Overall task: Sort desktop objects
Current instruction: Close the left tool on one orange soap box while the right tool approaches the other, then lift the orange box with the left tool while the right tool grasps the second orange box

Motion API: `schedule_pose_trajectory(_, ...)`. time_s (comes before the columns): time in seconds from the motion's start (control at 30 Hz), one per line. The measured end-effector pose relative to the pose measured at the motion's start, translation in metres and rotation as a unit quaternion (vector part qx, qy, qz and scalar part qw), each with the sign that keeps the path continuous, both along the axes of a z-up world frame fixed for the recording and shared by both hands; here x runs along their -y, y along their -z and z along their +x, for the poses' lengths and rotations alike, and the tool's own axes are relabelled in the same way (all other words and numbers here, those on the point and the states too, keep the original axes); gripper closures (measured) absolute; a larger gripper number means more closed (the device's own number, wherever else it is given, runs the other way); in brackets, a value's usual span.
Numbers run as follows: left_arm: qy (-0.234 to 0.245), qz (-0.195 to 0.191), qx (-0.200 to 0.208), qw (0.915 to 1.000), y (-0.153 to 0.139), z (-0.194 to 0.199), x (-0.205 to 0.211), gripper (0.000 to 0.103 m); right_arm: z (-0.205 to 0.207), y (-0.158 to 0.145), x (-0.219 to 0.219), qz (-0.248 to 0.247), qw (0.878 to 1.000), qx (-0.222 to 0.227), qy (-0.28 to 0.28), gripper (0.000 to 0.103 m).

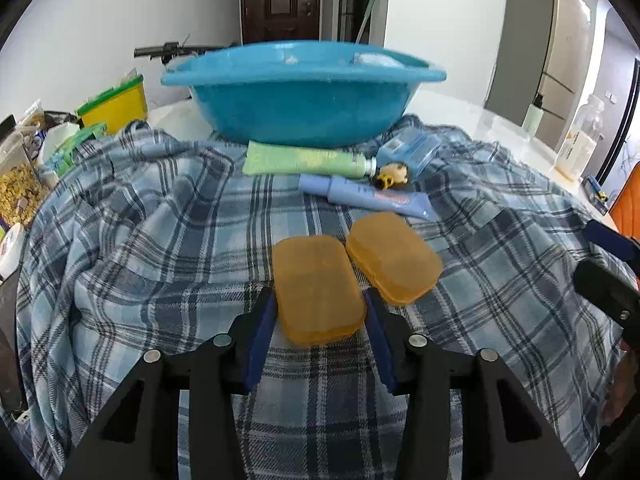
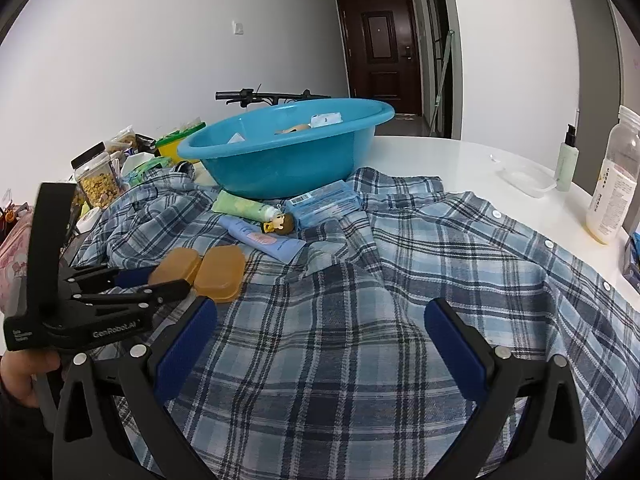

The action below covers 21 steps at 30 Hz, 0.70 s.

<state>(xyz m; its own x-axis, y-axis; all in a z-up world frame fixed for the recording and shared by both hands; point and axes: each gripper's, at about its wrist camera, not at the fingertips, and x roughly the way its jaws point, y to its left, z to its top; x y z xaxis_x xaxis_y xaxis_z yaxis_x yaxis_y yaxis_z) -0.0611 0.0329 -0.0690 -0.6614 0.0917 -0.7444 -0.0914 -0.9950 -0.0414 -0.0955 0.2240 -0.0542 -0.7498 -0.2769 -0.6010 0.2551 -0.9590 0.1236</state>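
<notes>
Two amber soap boxes lie side by side on a blue plaid shirt [image 1: 160,240]. My left gripper [image 1: 320,312] is open with its pads on either side of the near box [image 1: 316,288]; the other box [image 1: 394,258] lies just to the right. In the right wrist view the left gripper [image 2: 152,280] reaches the near box [image 2: 176,266] beside the second box [image 2: 222,274]. Behind them lie a green tube [image 1: 304,160], a blue tube [image 1: 368,196], a small figurine [image 1: 394,174] and a blue packet [image 1: 412,150]. A blue basin [image 1: 300,96] holds a few items. My right gripper [image 2: 320,332] is open and empty over the shirt.
Snack jars and a yellow box [image 1: 116,108] crowd the table's left edge. A large bottle [image 2: 616,184], a pump bottle [image 2: 566,164] and a clear plastic tray [image 2: 524,178] stand on the white table at the right. A bicycle handlebar shows behind the basin.
</notes>
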Motion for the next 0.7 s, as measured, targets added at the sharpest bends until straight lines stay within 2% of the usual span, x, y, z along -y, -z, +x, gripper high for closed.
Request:
schedule_pose_trajectory(0.17, 0.004, 0.002, -0.030, 0.9995, -0.016, 0.012, 0.004, 0.057, -0.003, -0.001, 0.008, 0.008, 1.000, 0.005, -0.007, 0.000)
schedule_pose_trajectory(0.47, 0.005, 0.034, -0.073, 0.9967, -0.042, 0.035, 0.022, 0.057, -0.017, -0.005, 0.046, 0.046, 0.998, 0.018, -0.037, 0.000)
schedule_pose_trajectory(0.67, -0.002, 0.053, -0.081, 0.9953, -0.042, 0.038, 0.036, 0.057, -0.038, 0.007, 0.080, 0.060, 0.995, 0.043, -0.066, 0.001)
schedule_pose_trajectory(0.7, -0.001, 0.054, -0.082, 0.9952, -0.041, 0.039, 0.037, 0.058, -0.041, 0.009, 0.085, 0.060, 0.995, 0.045, -0.071, 0.004)
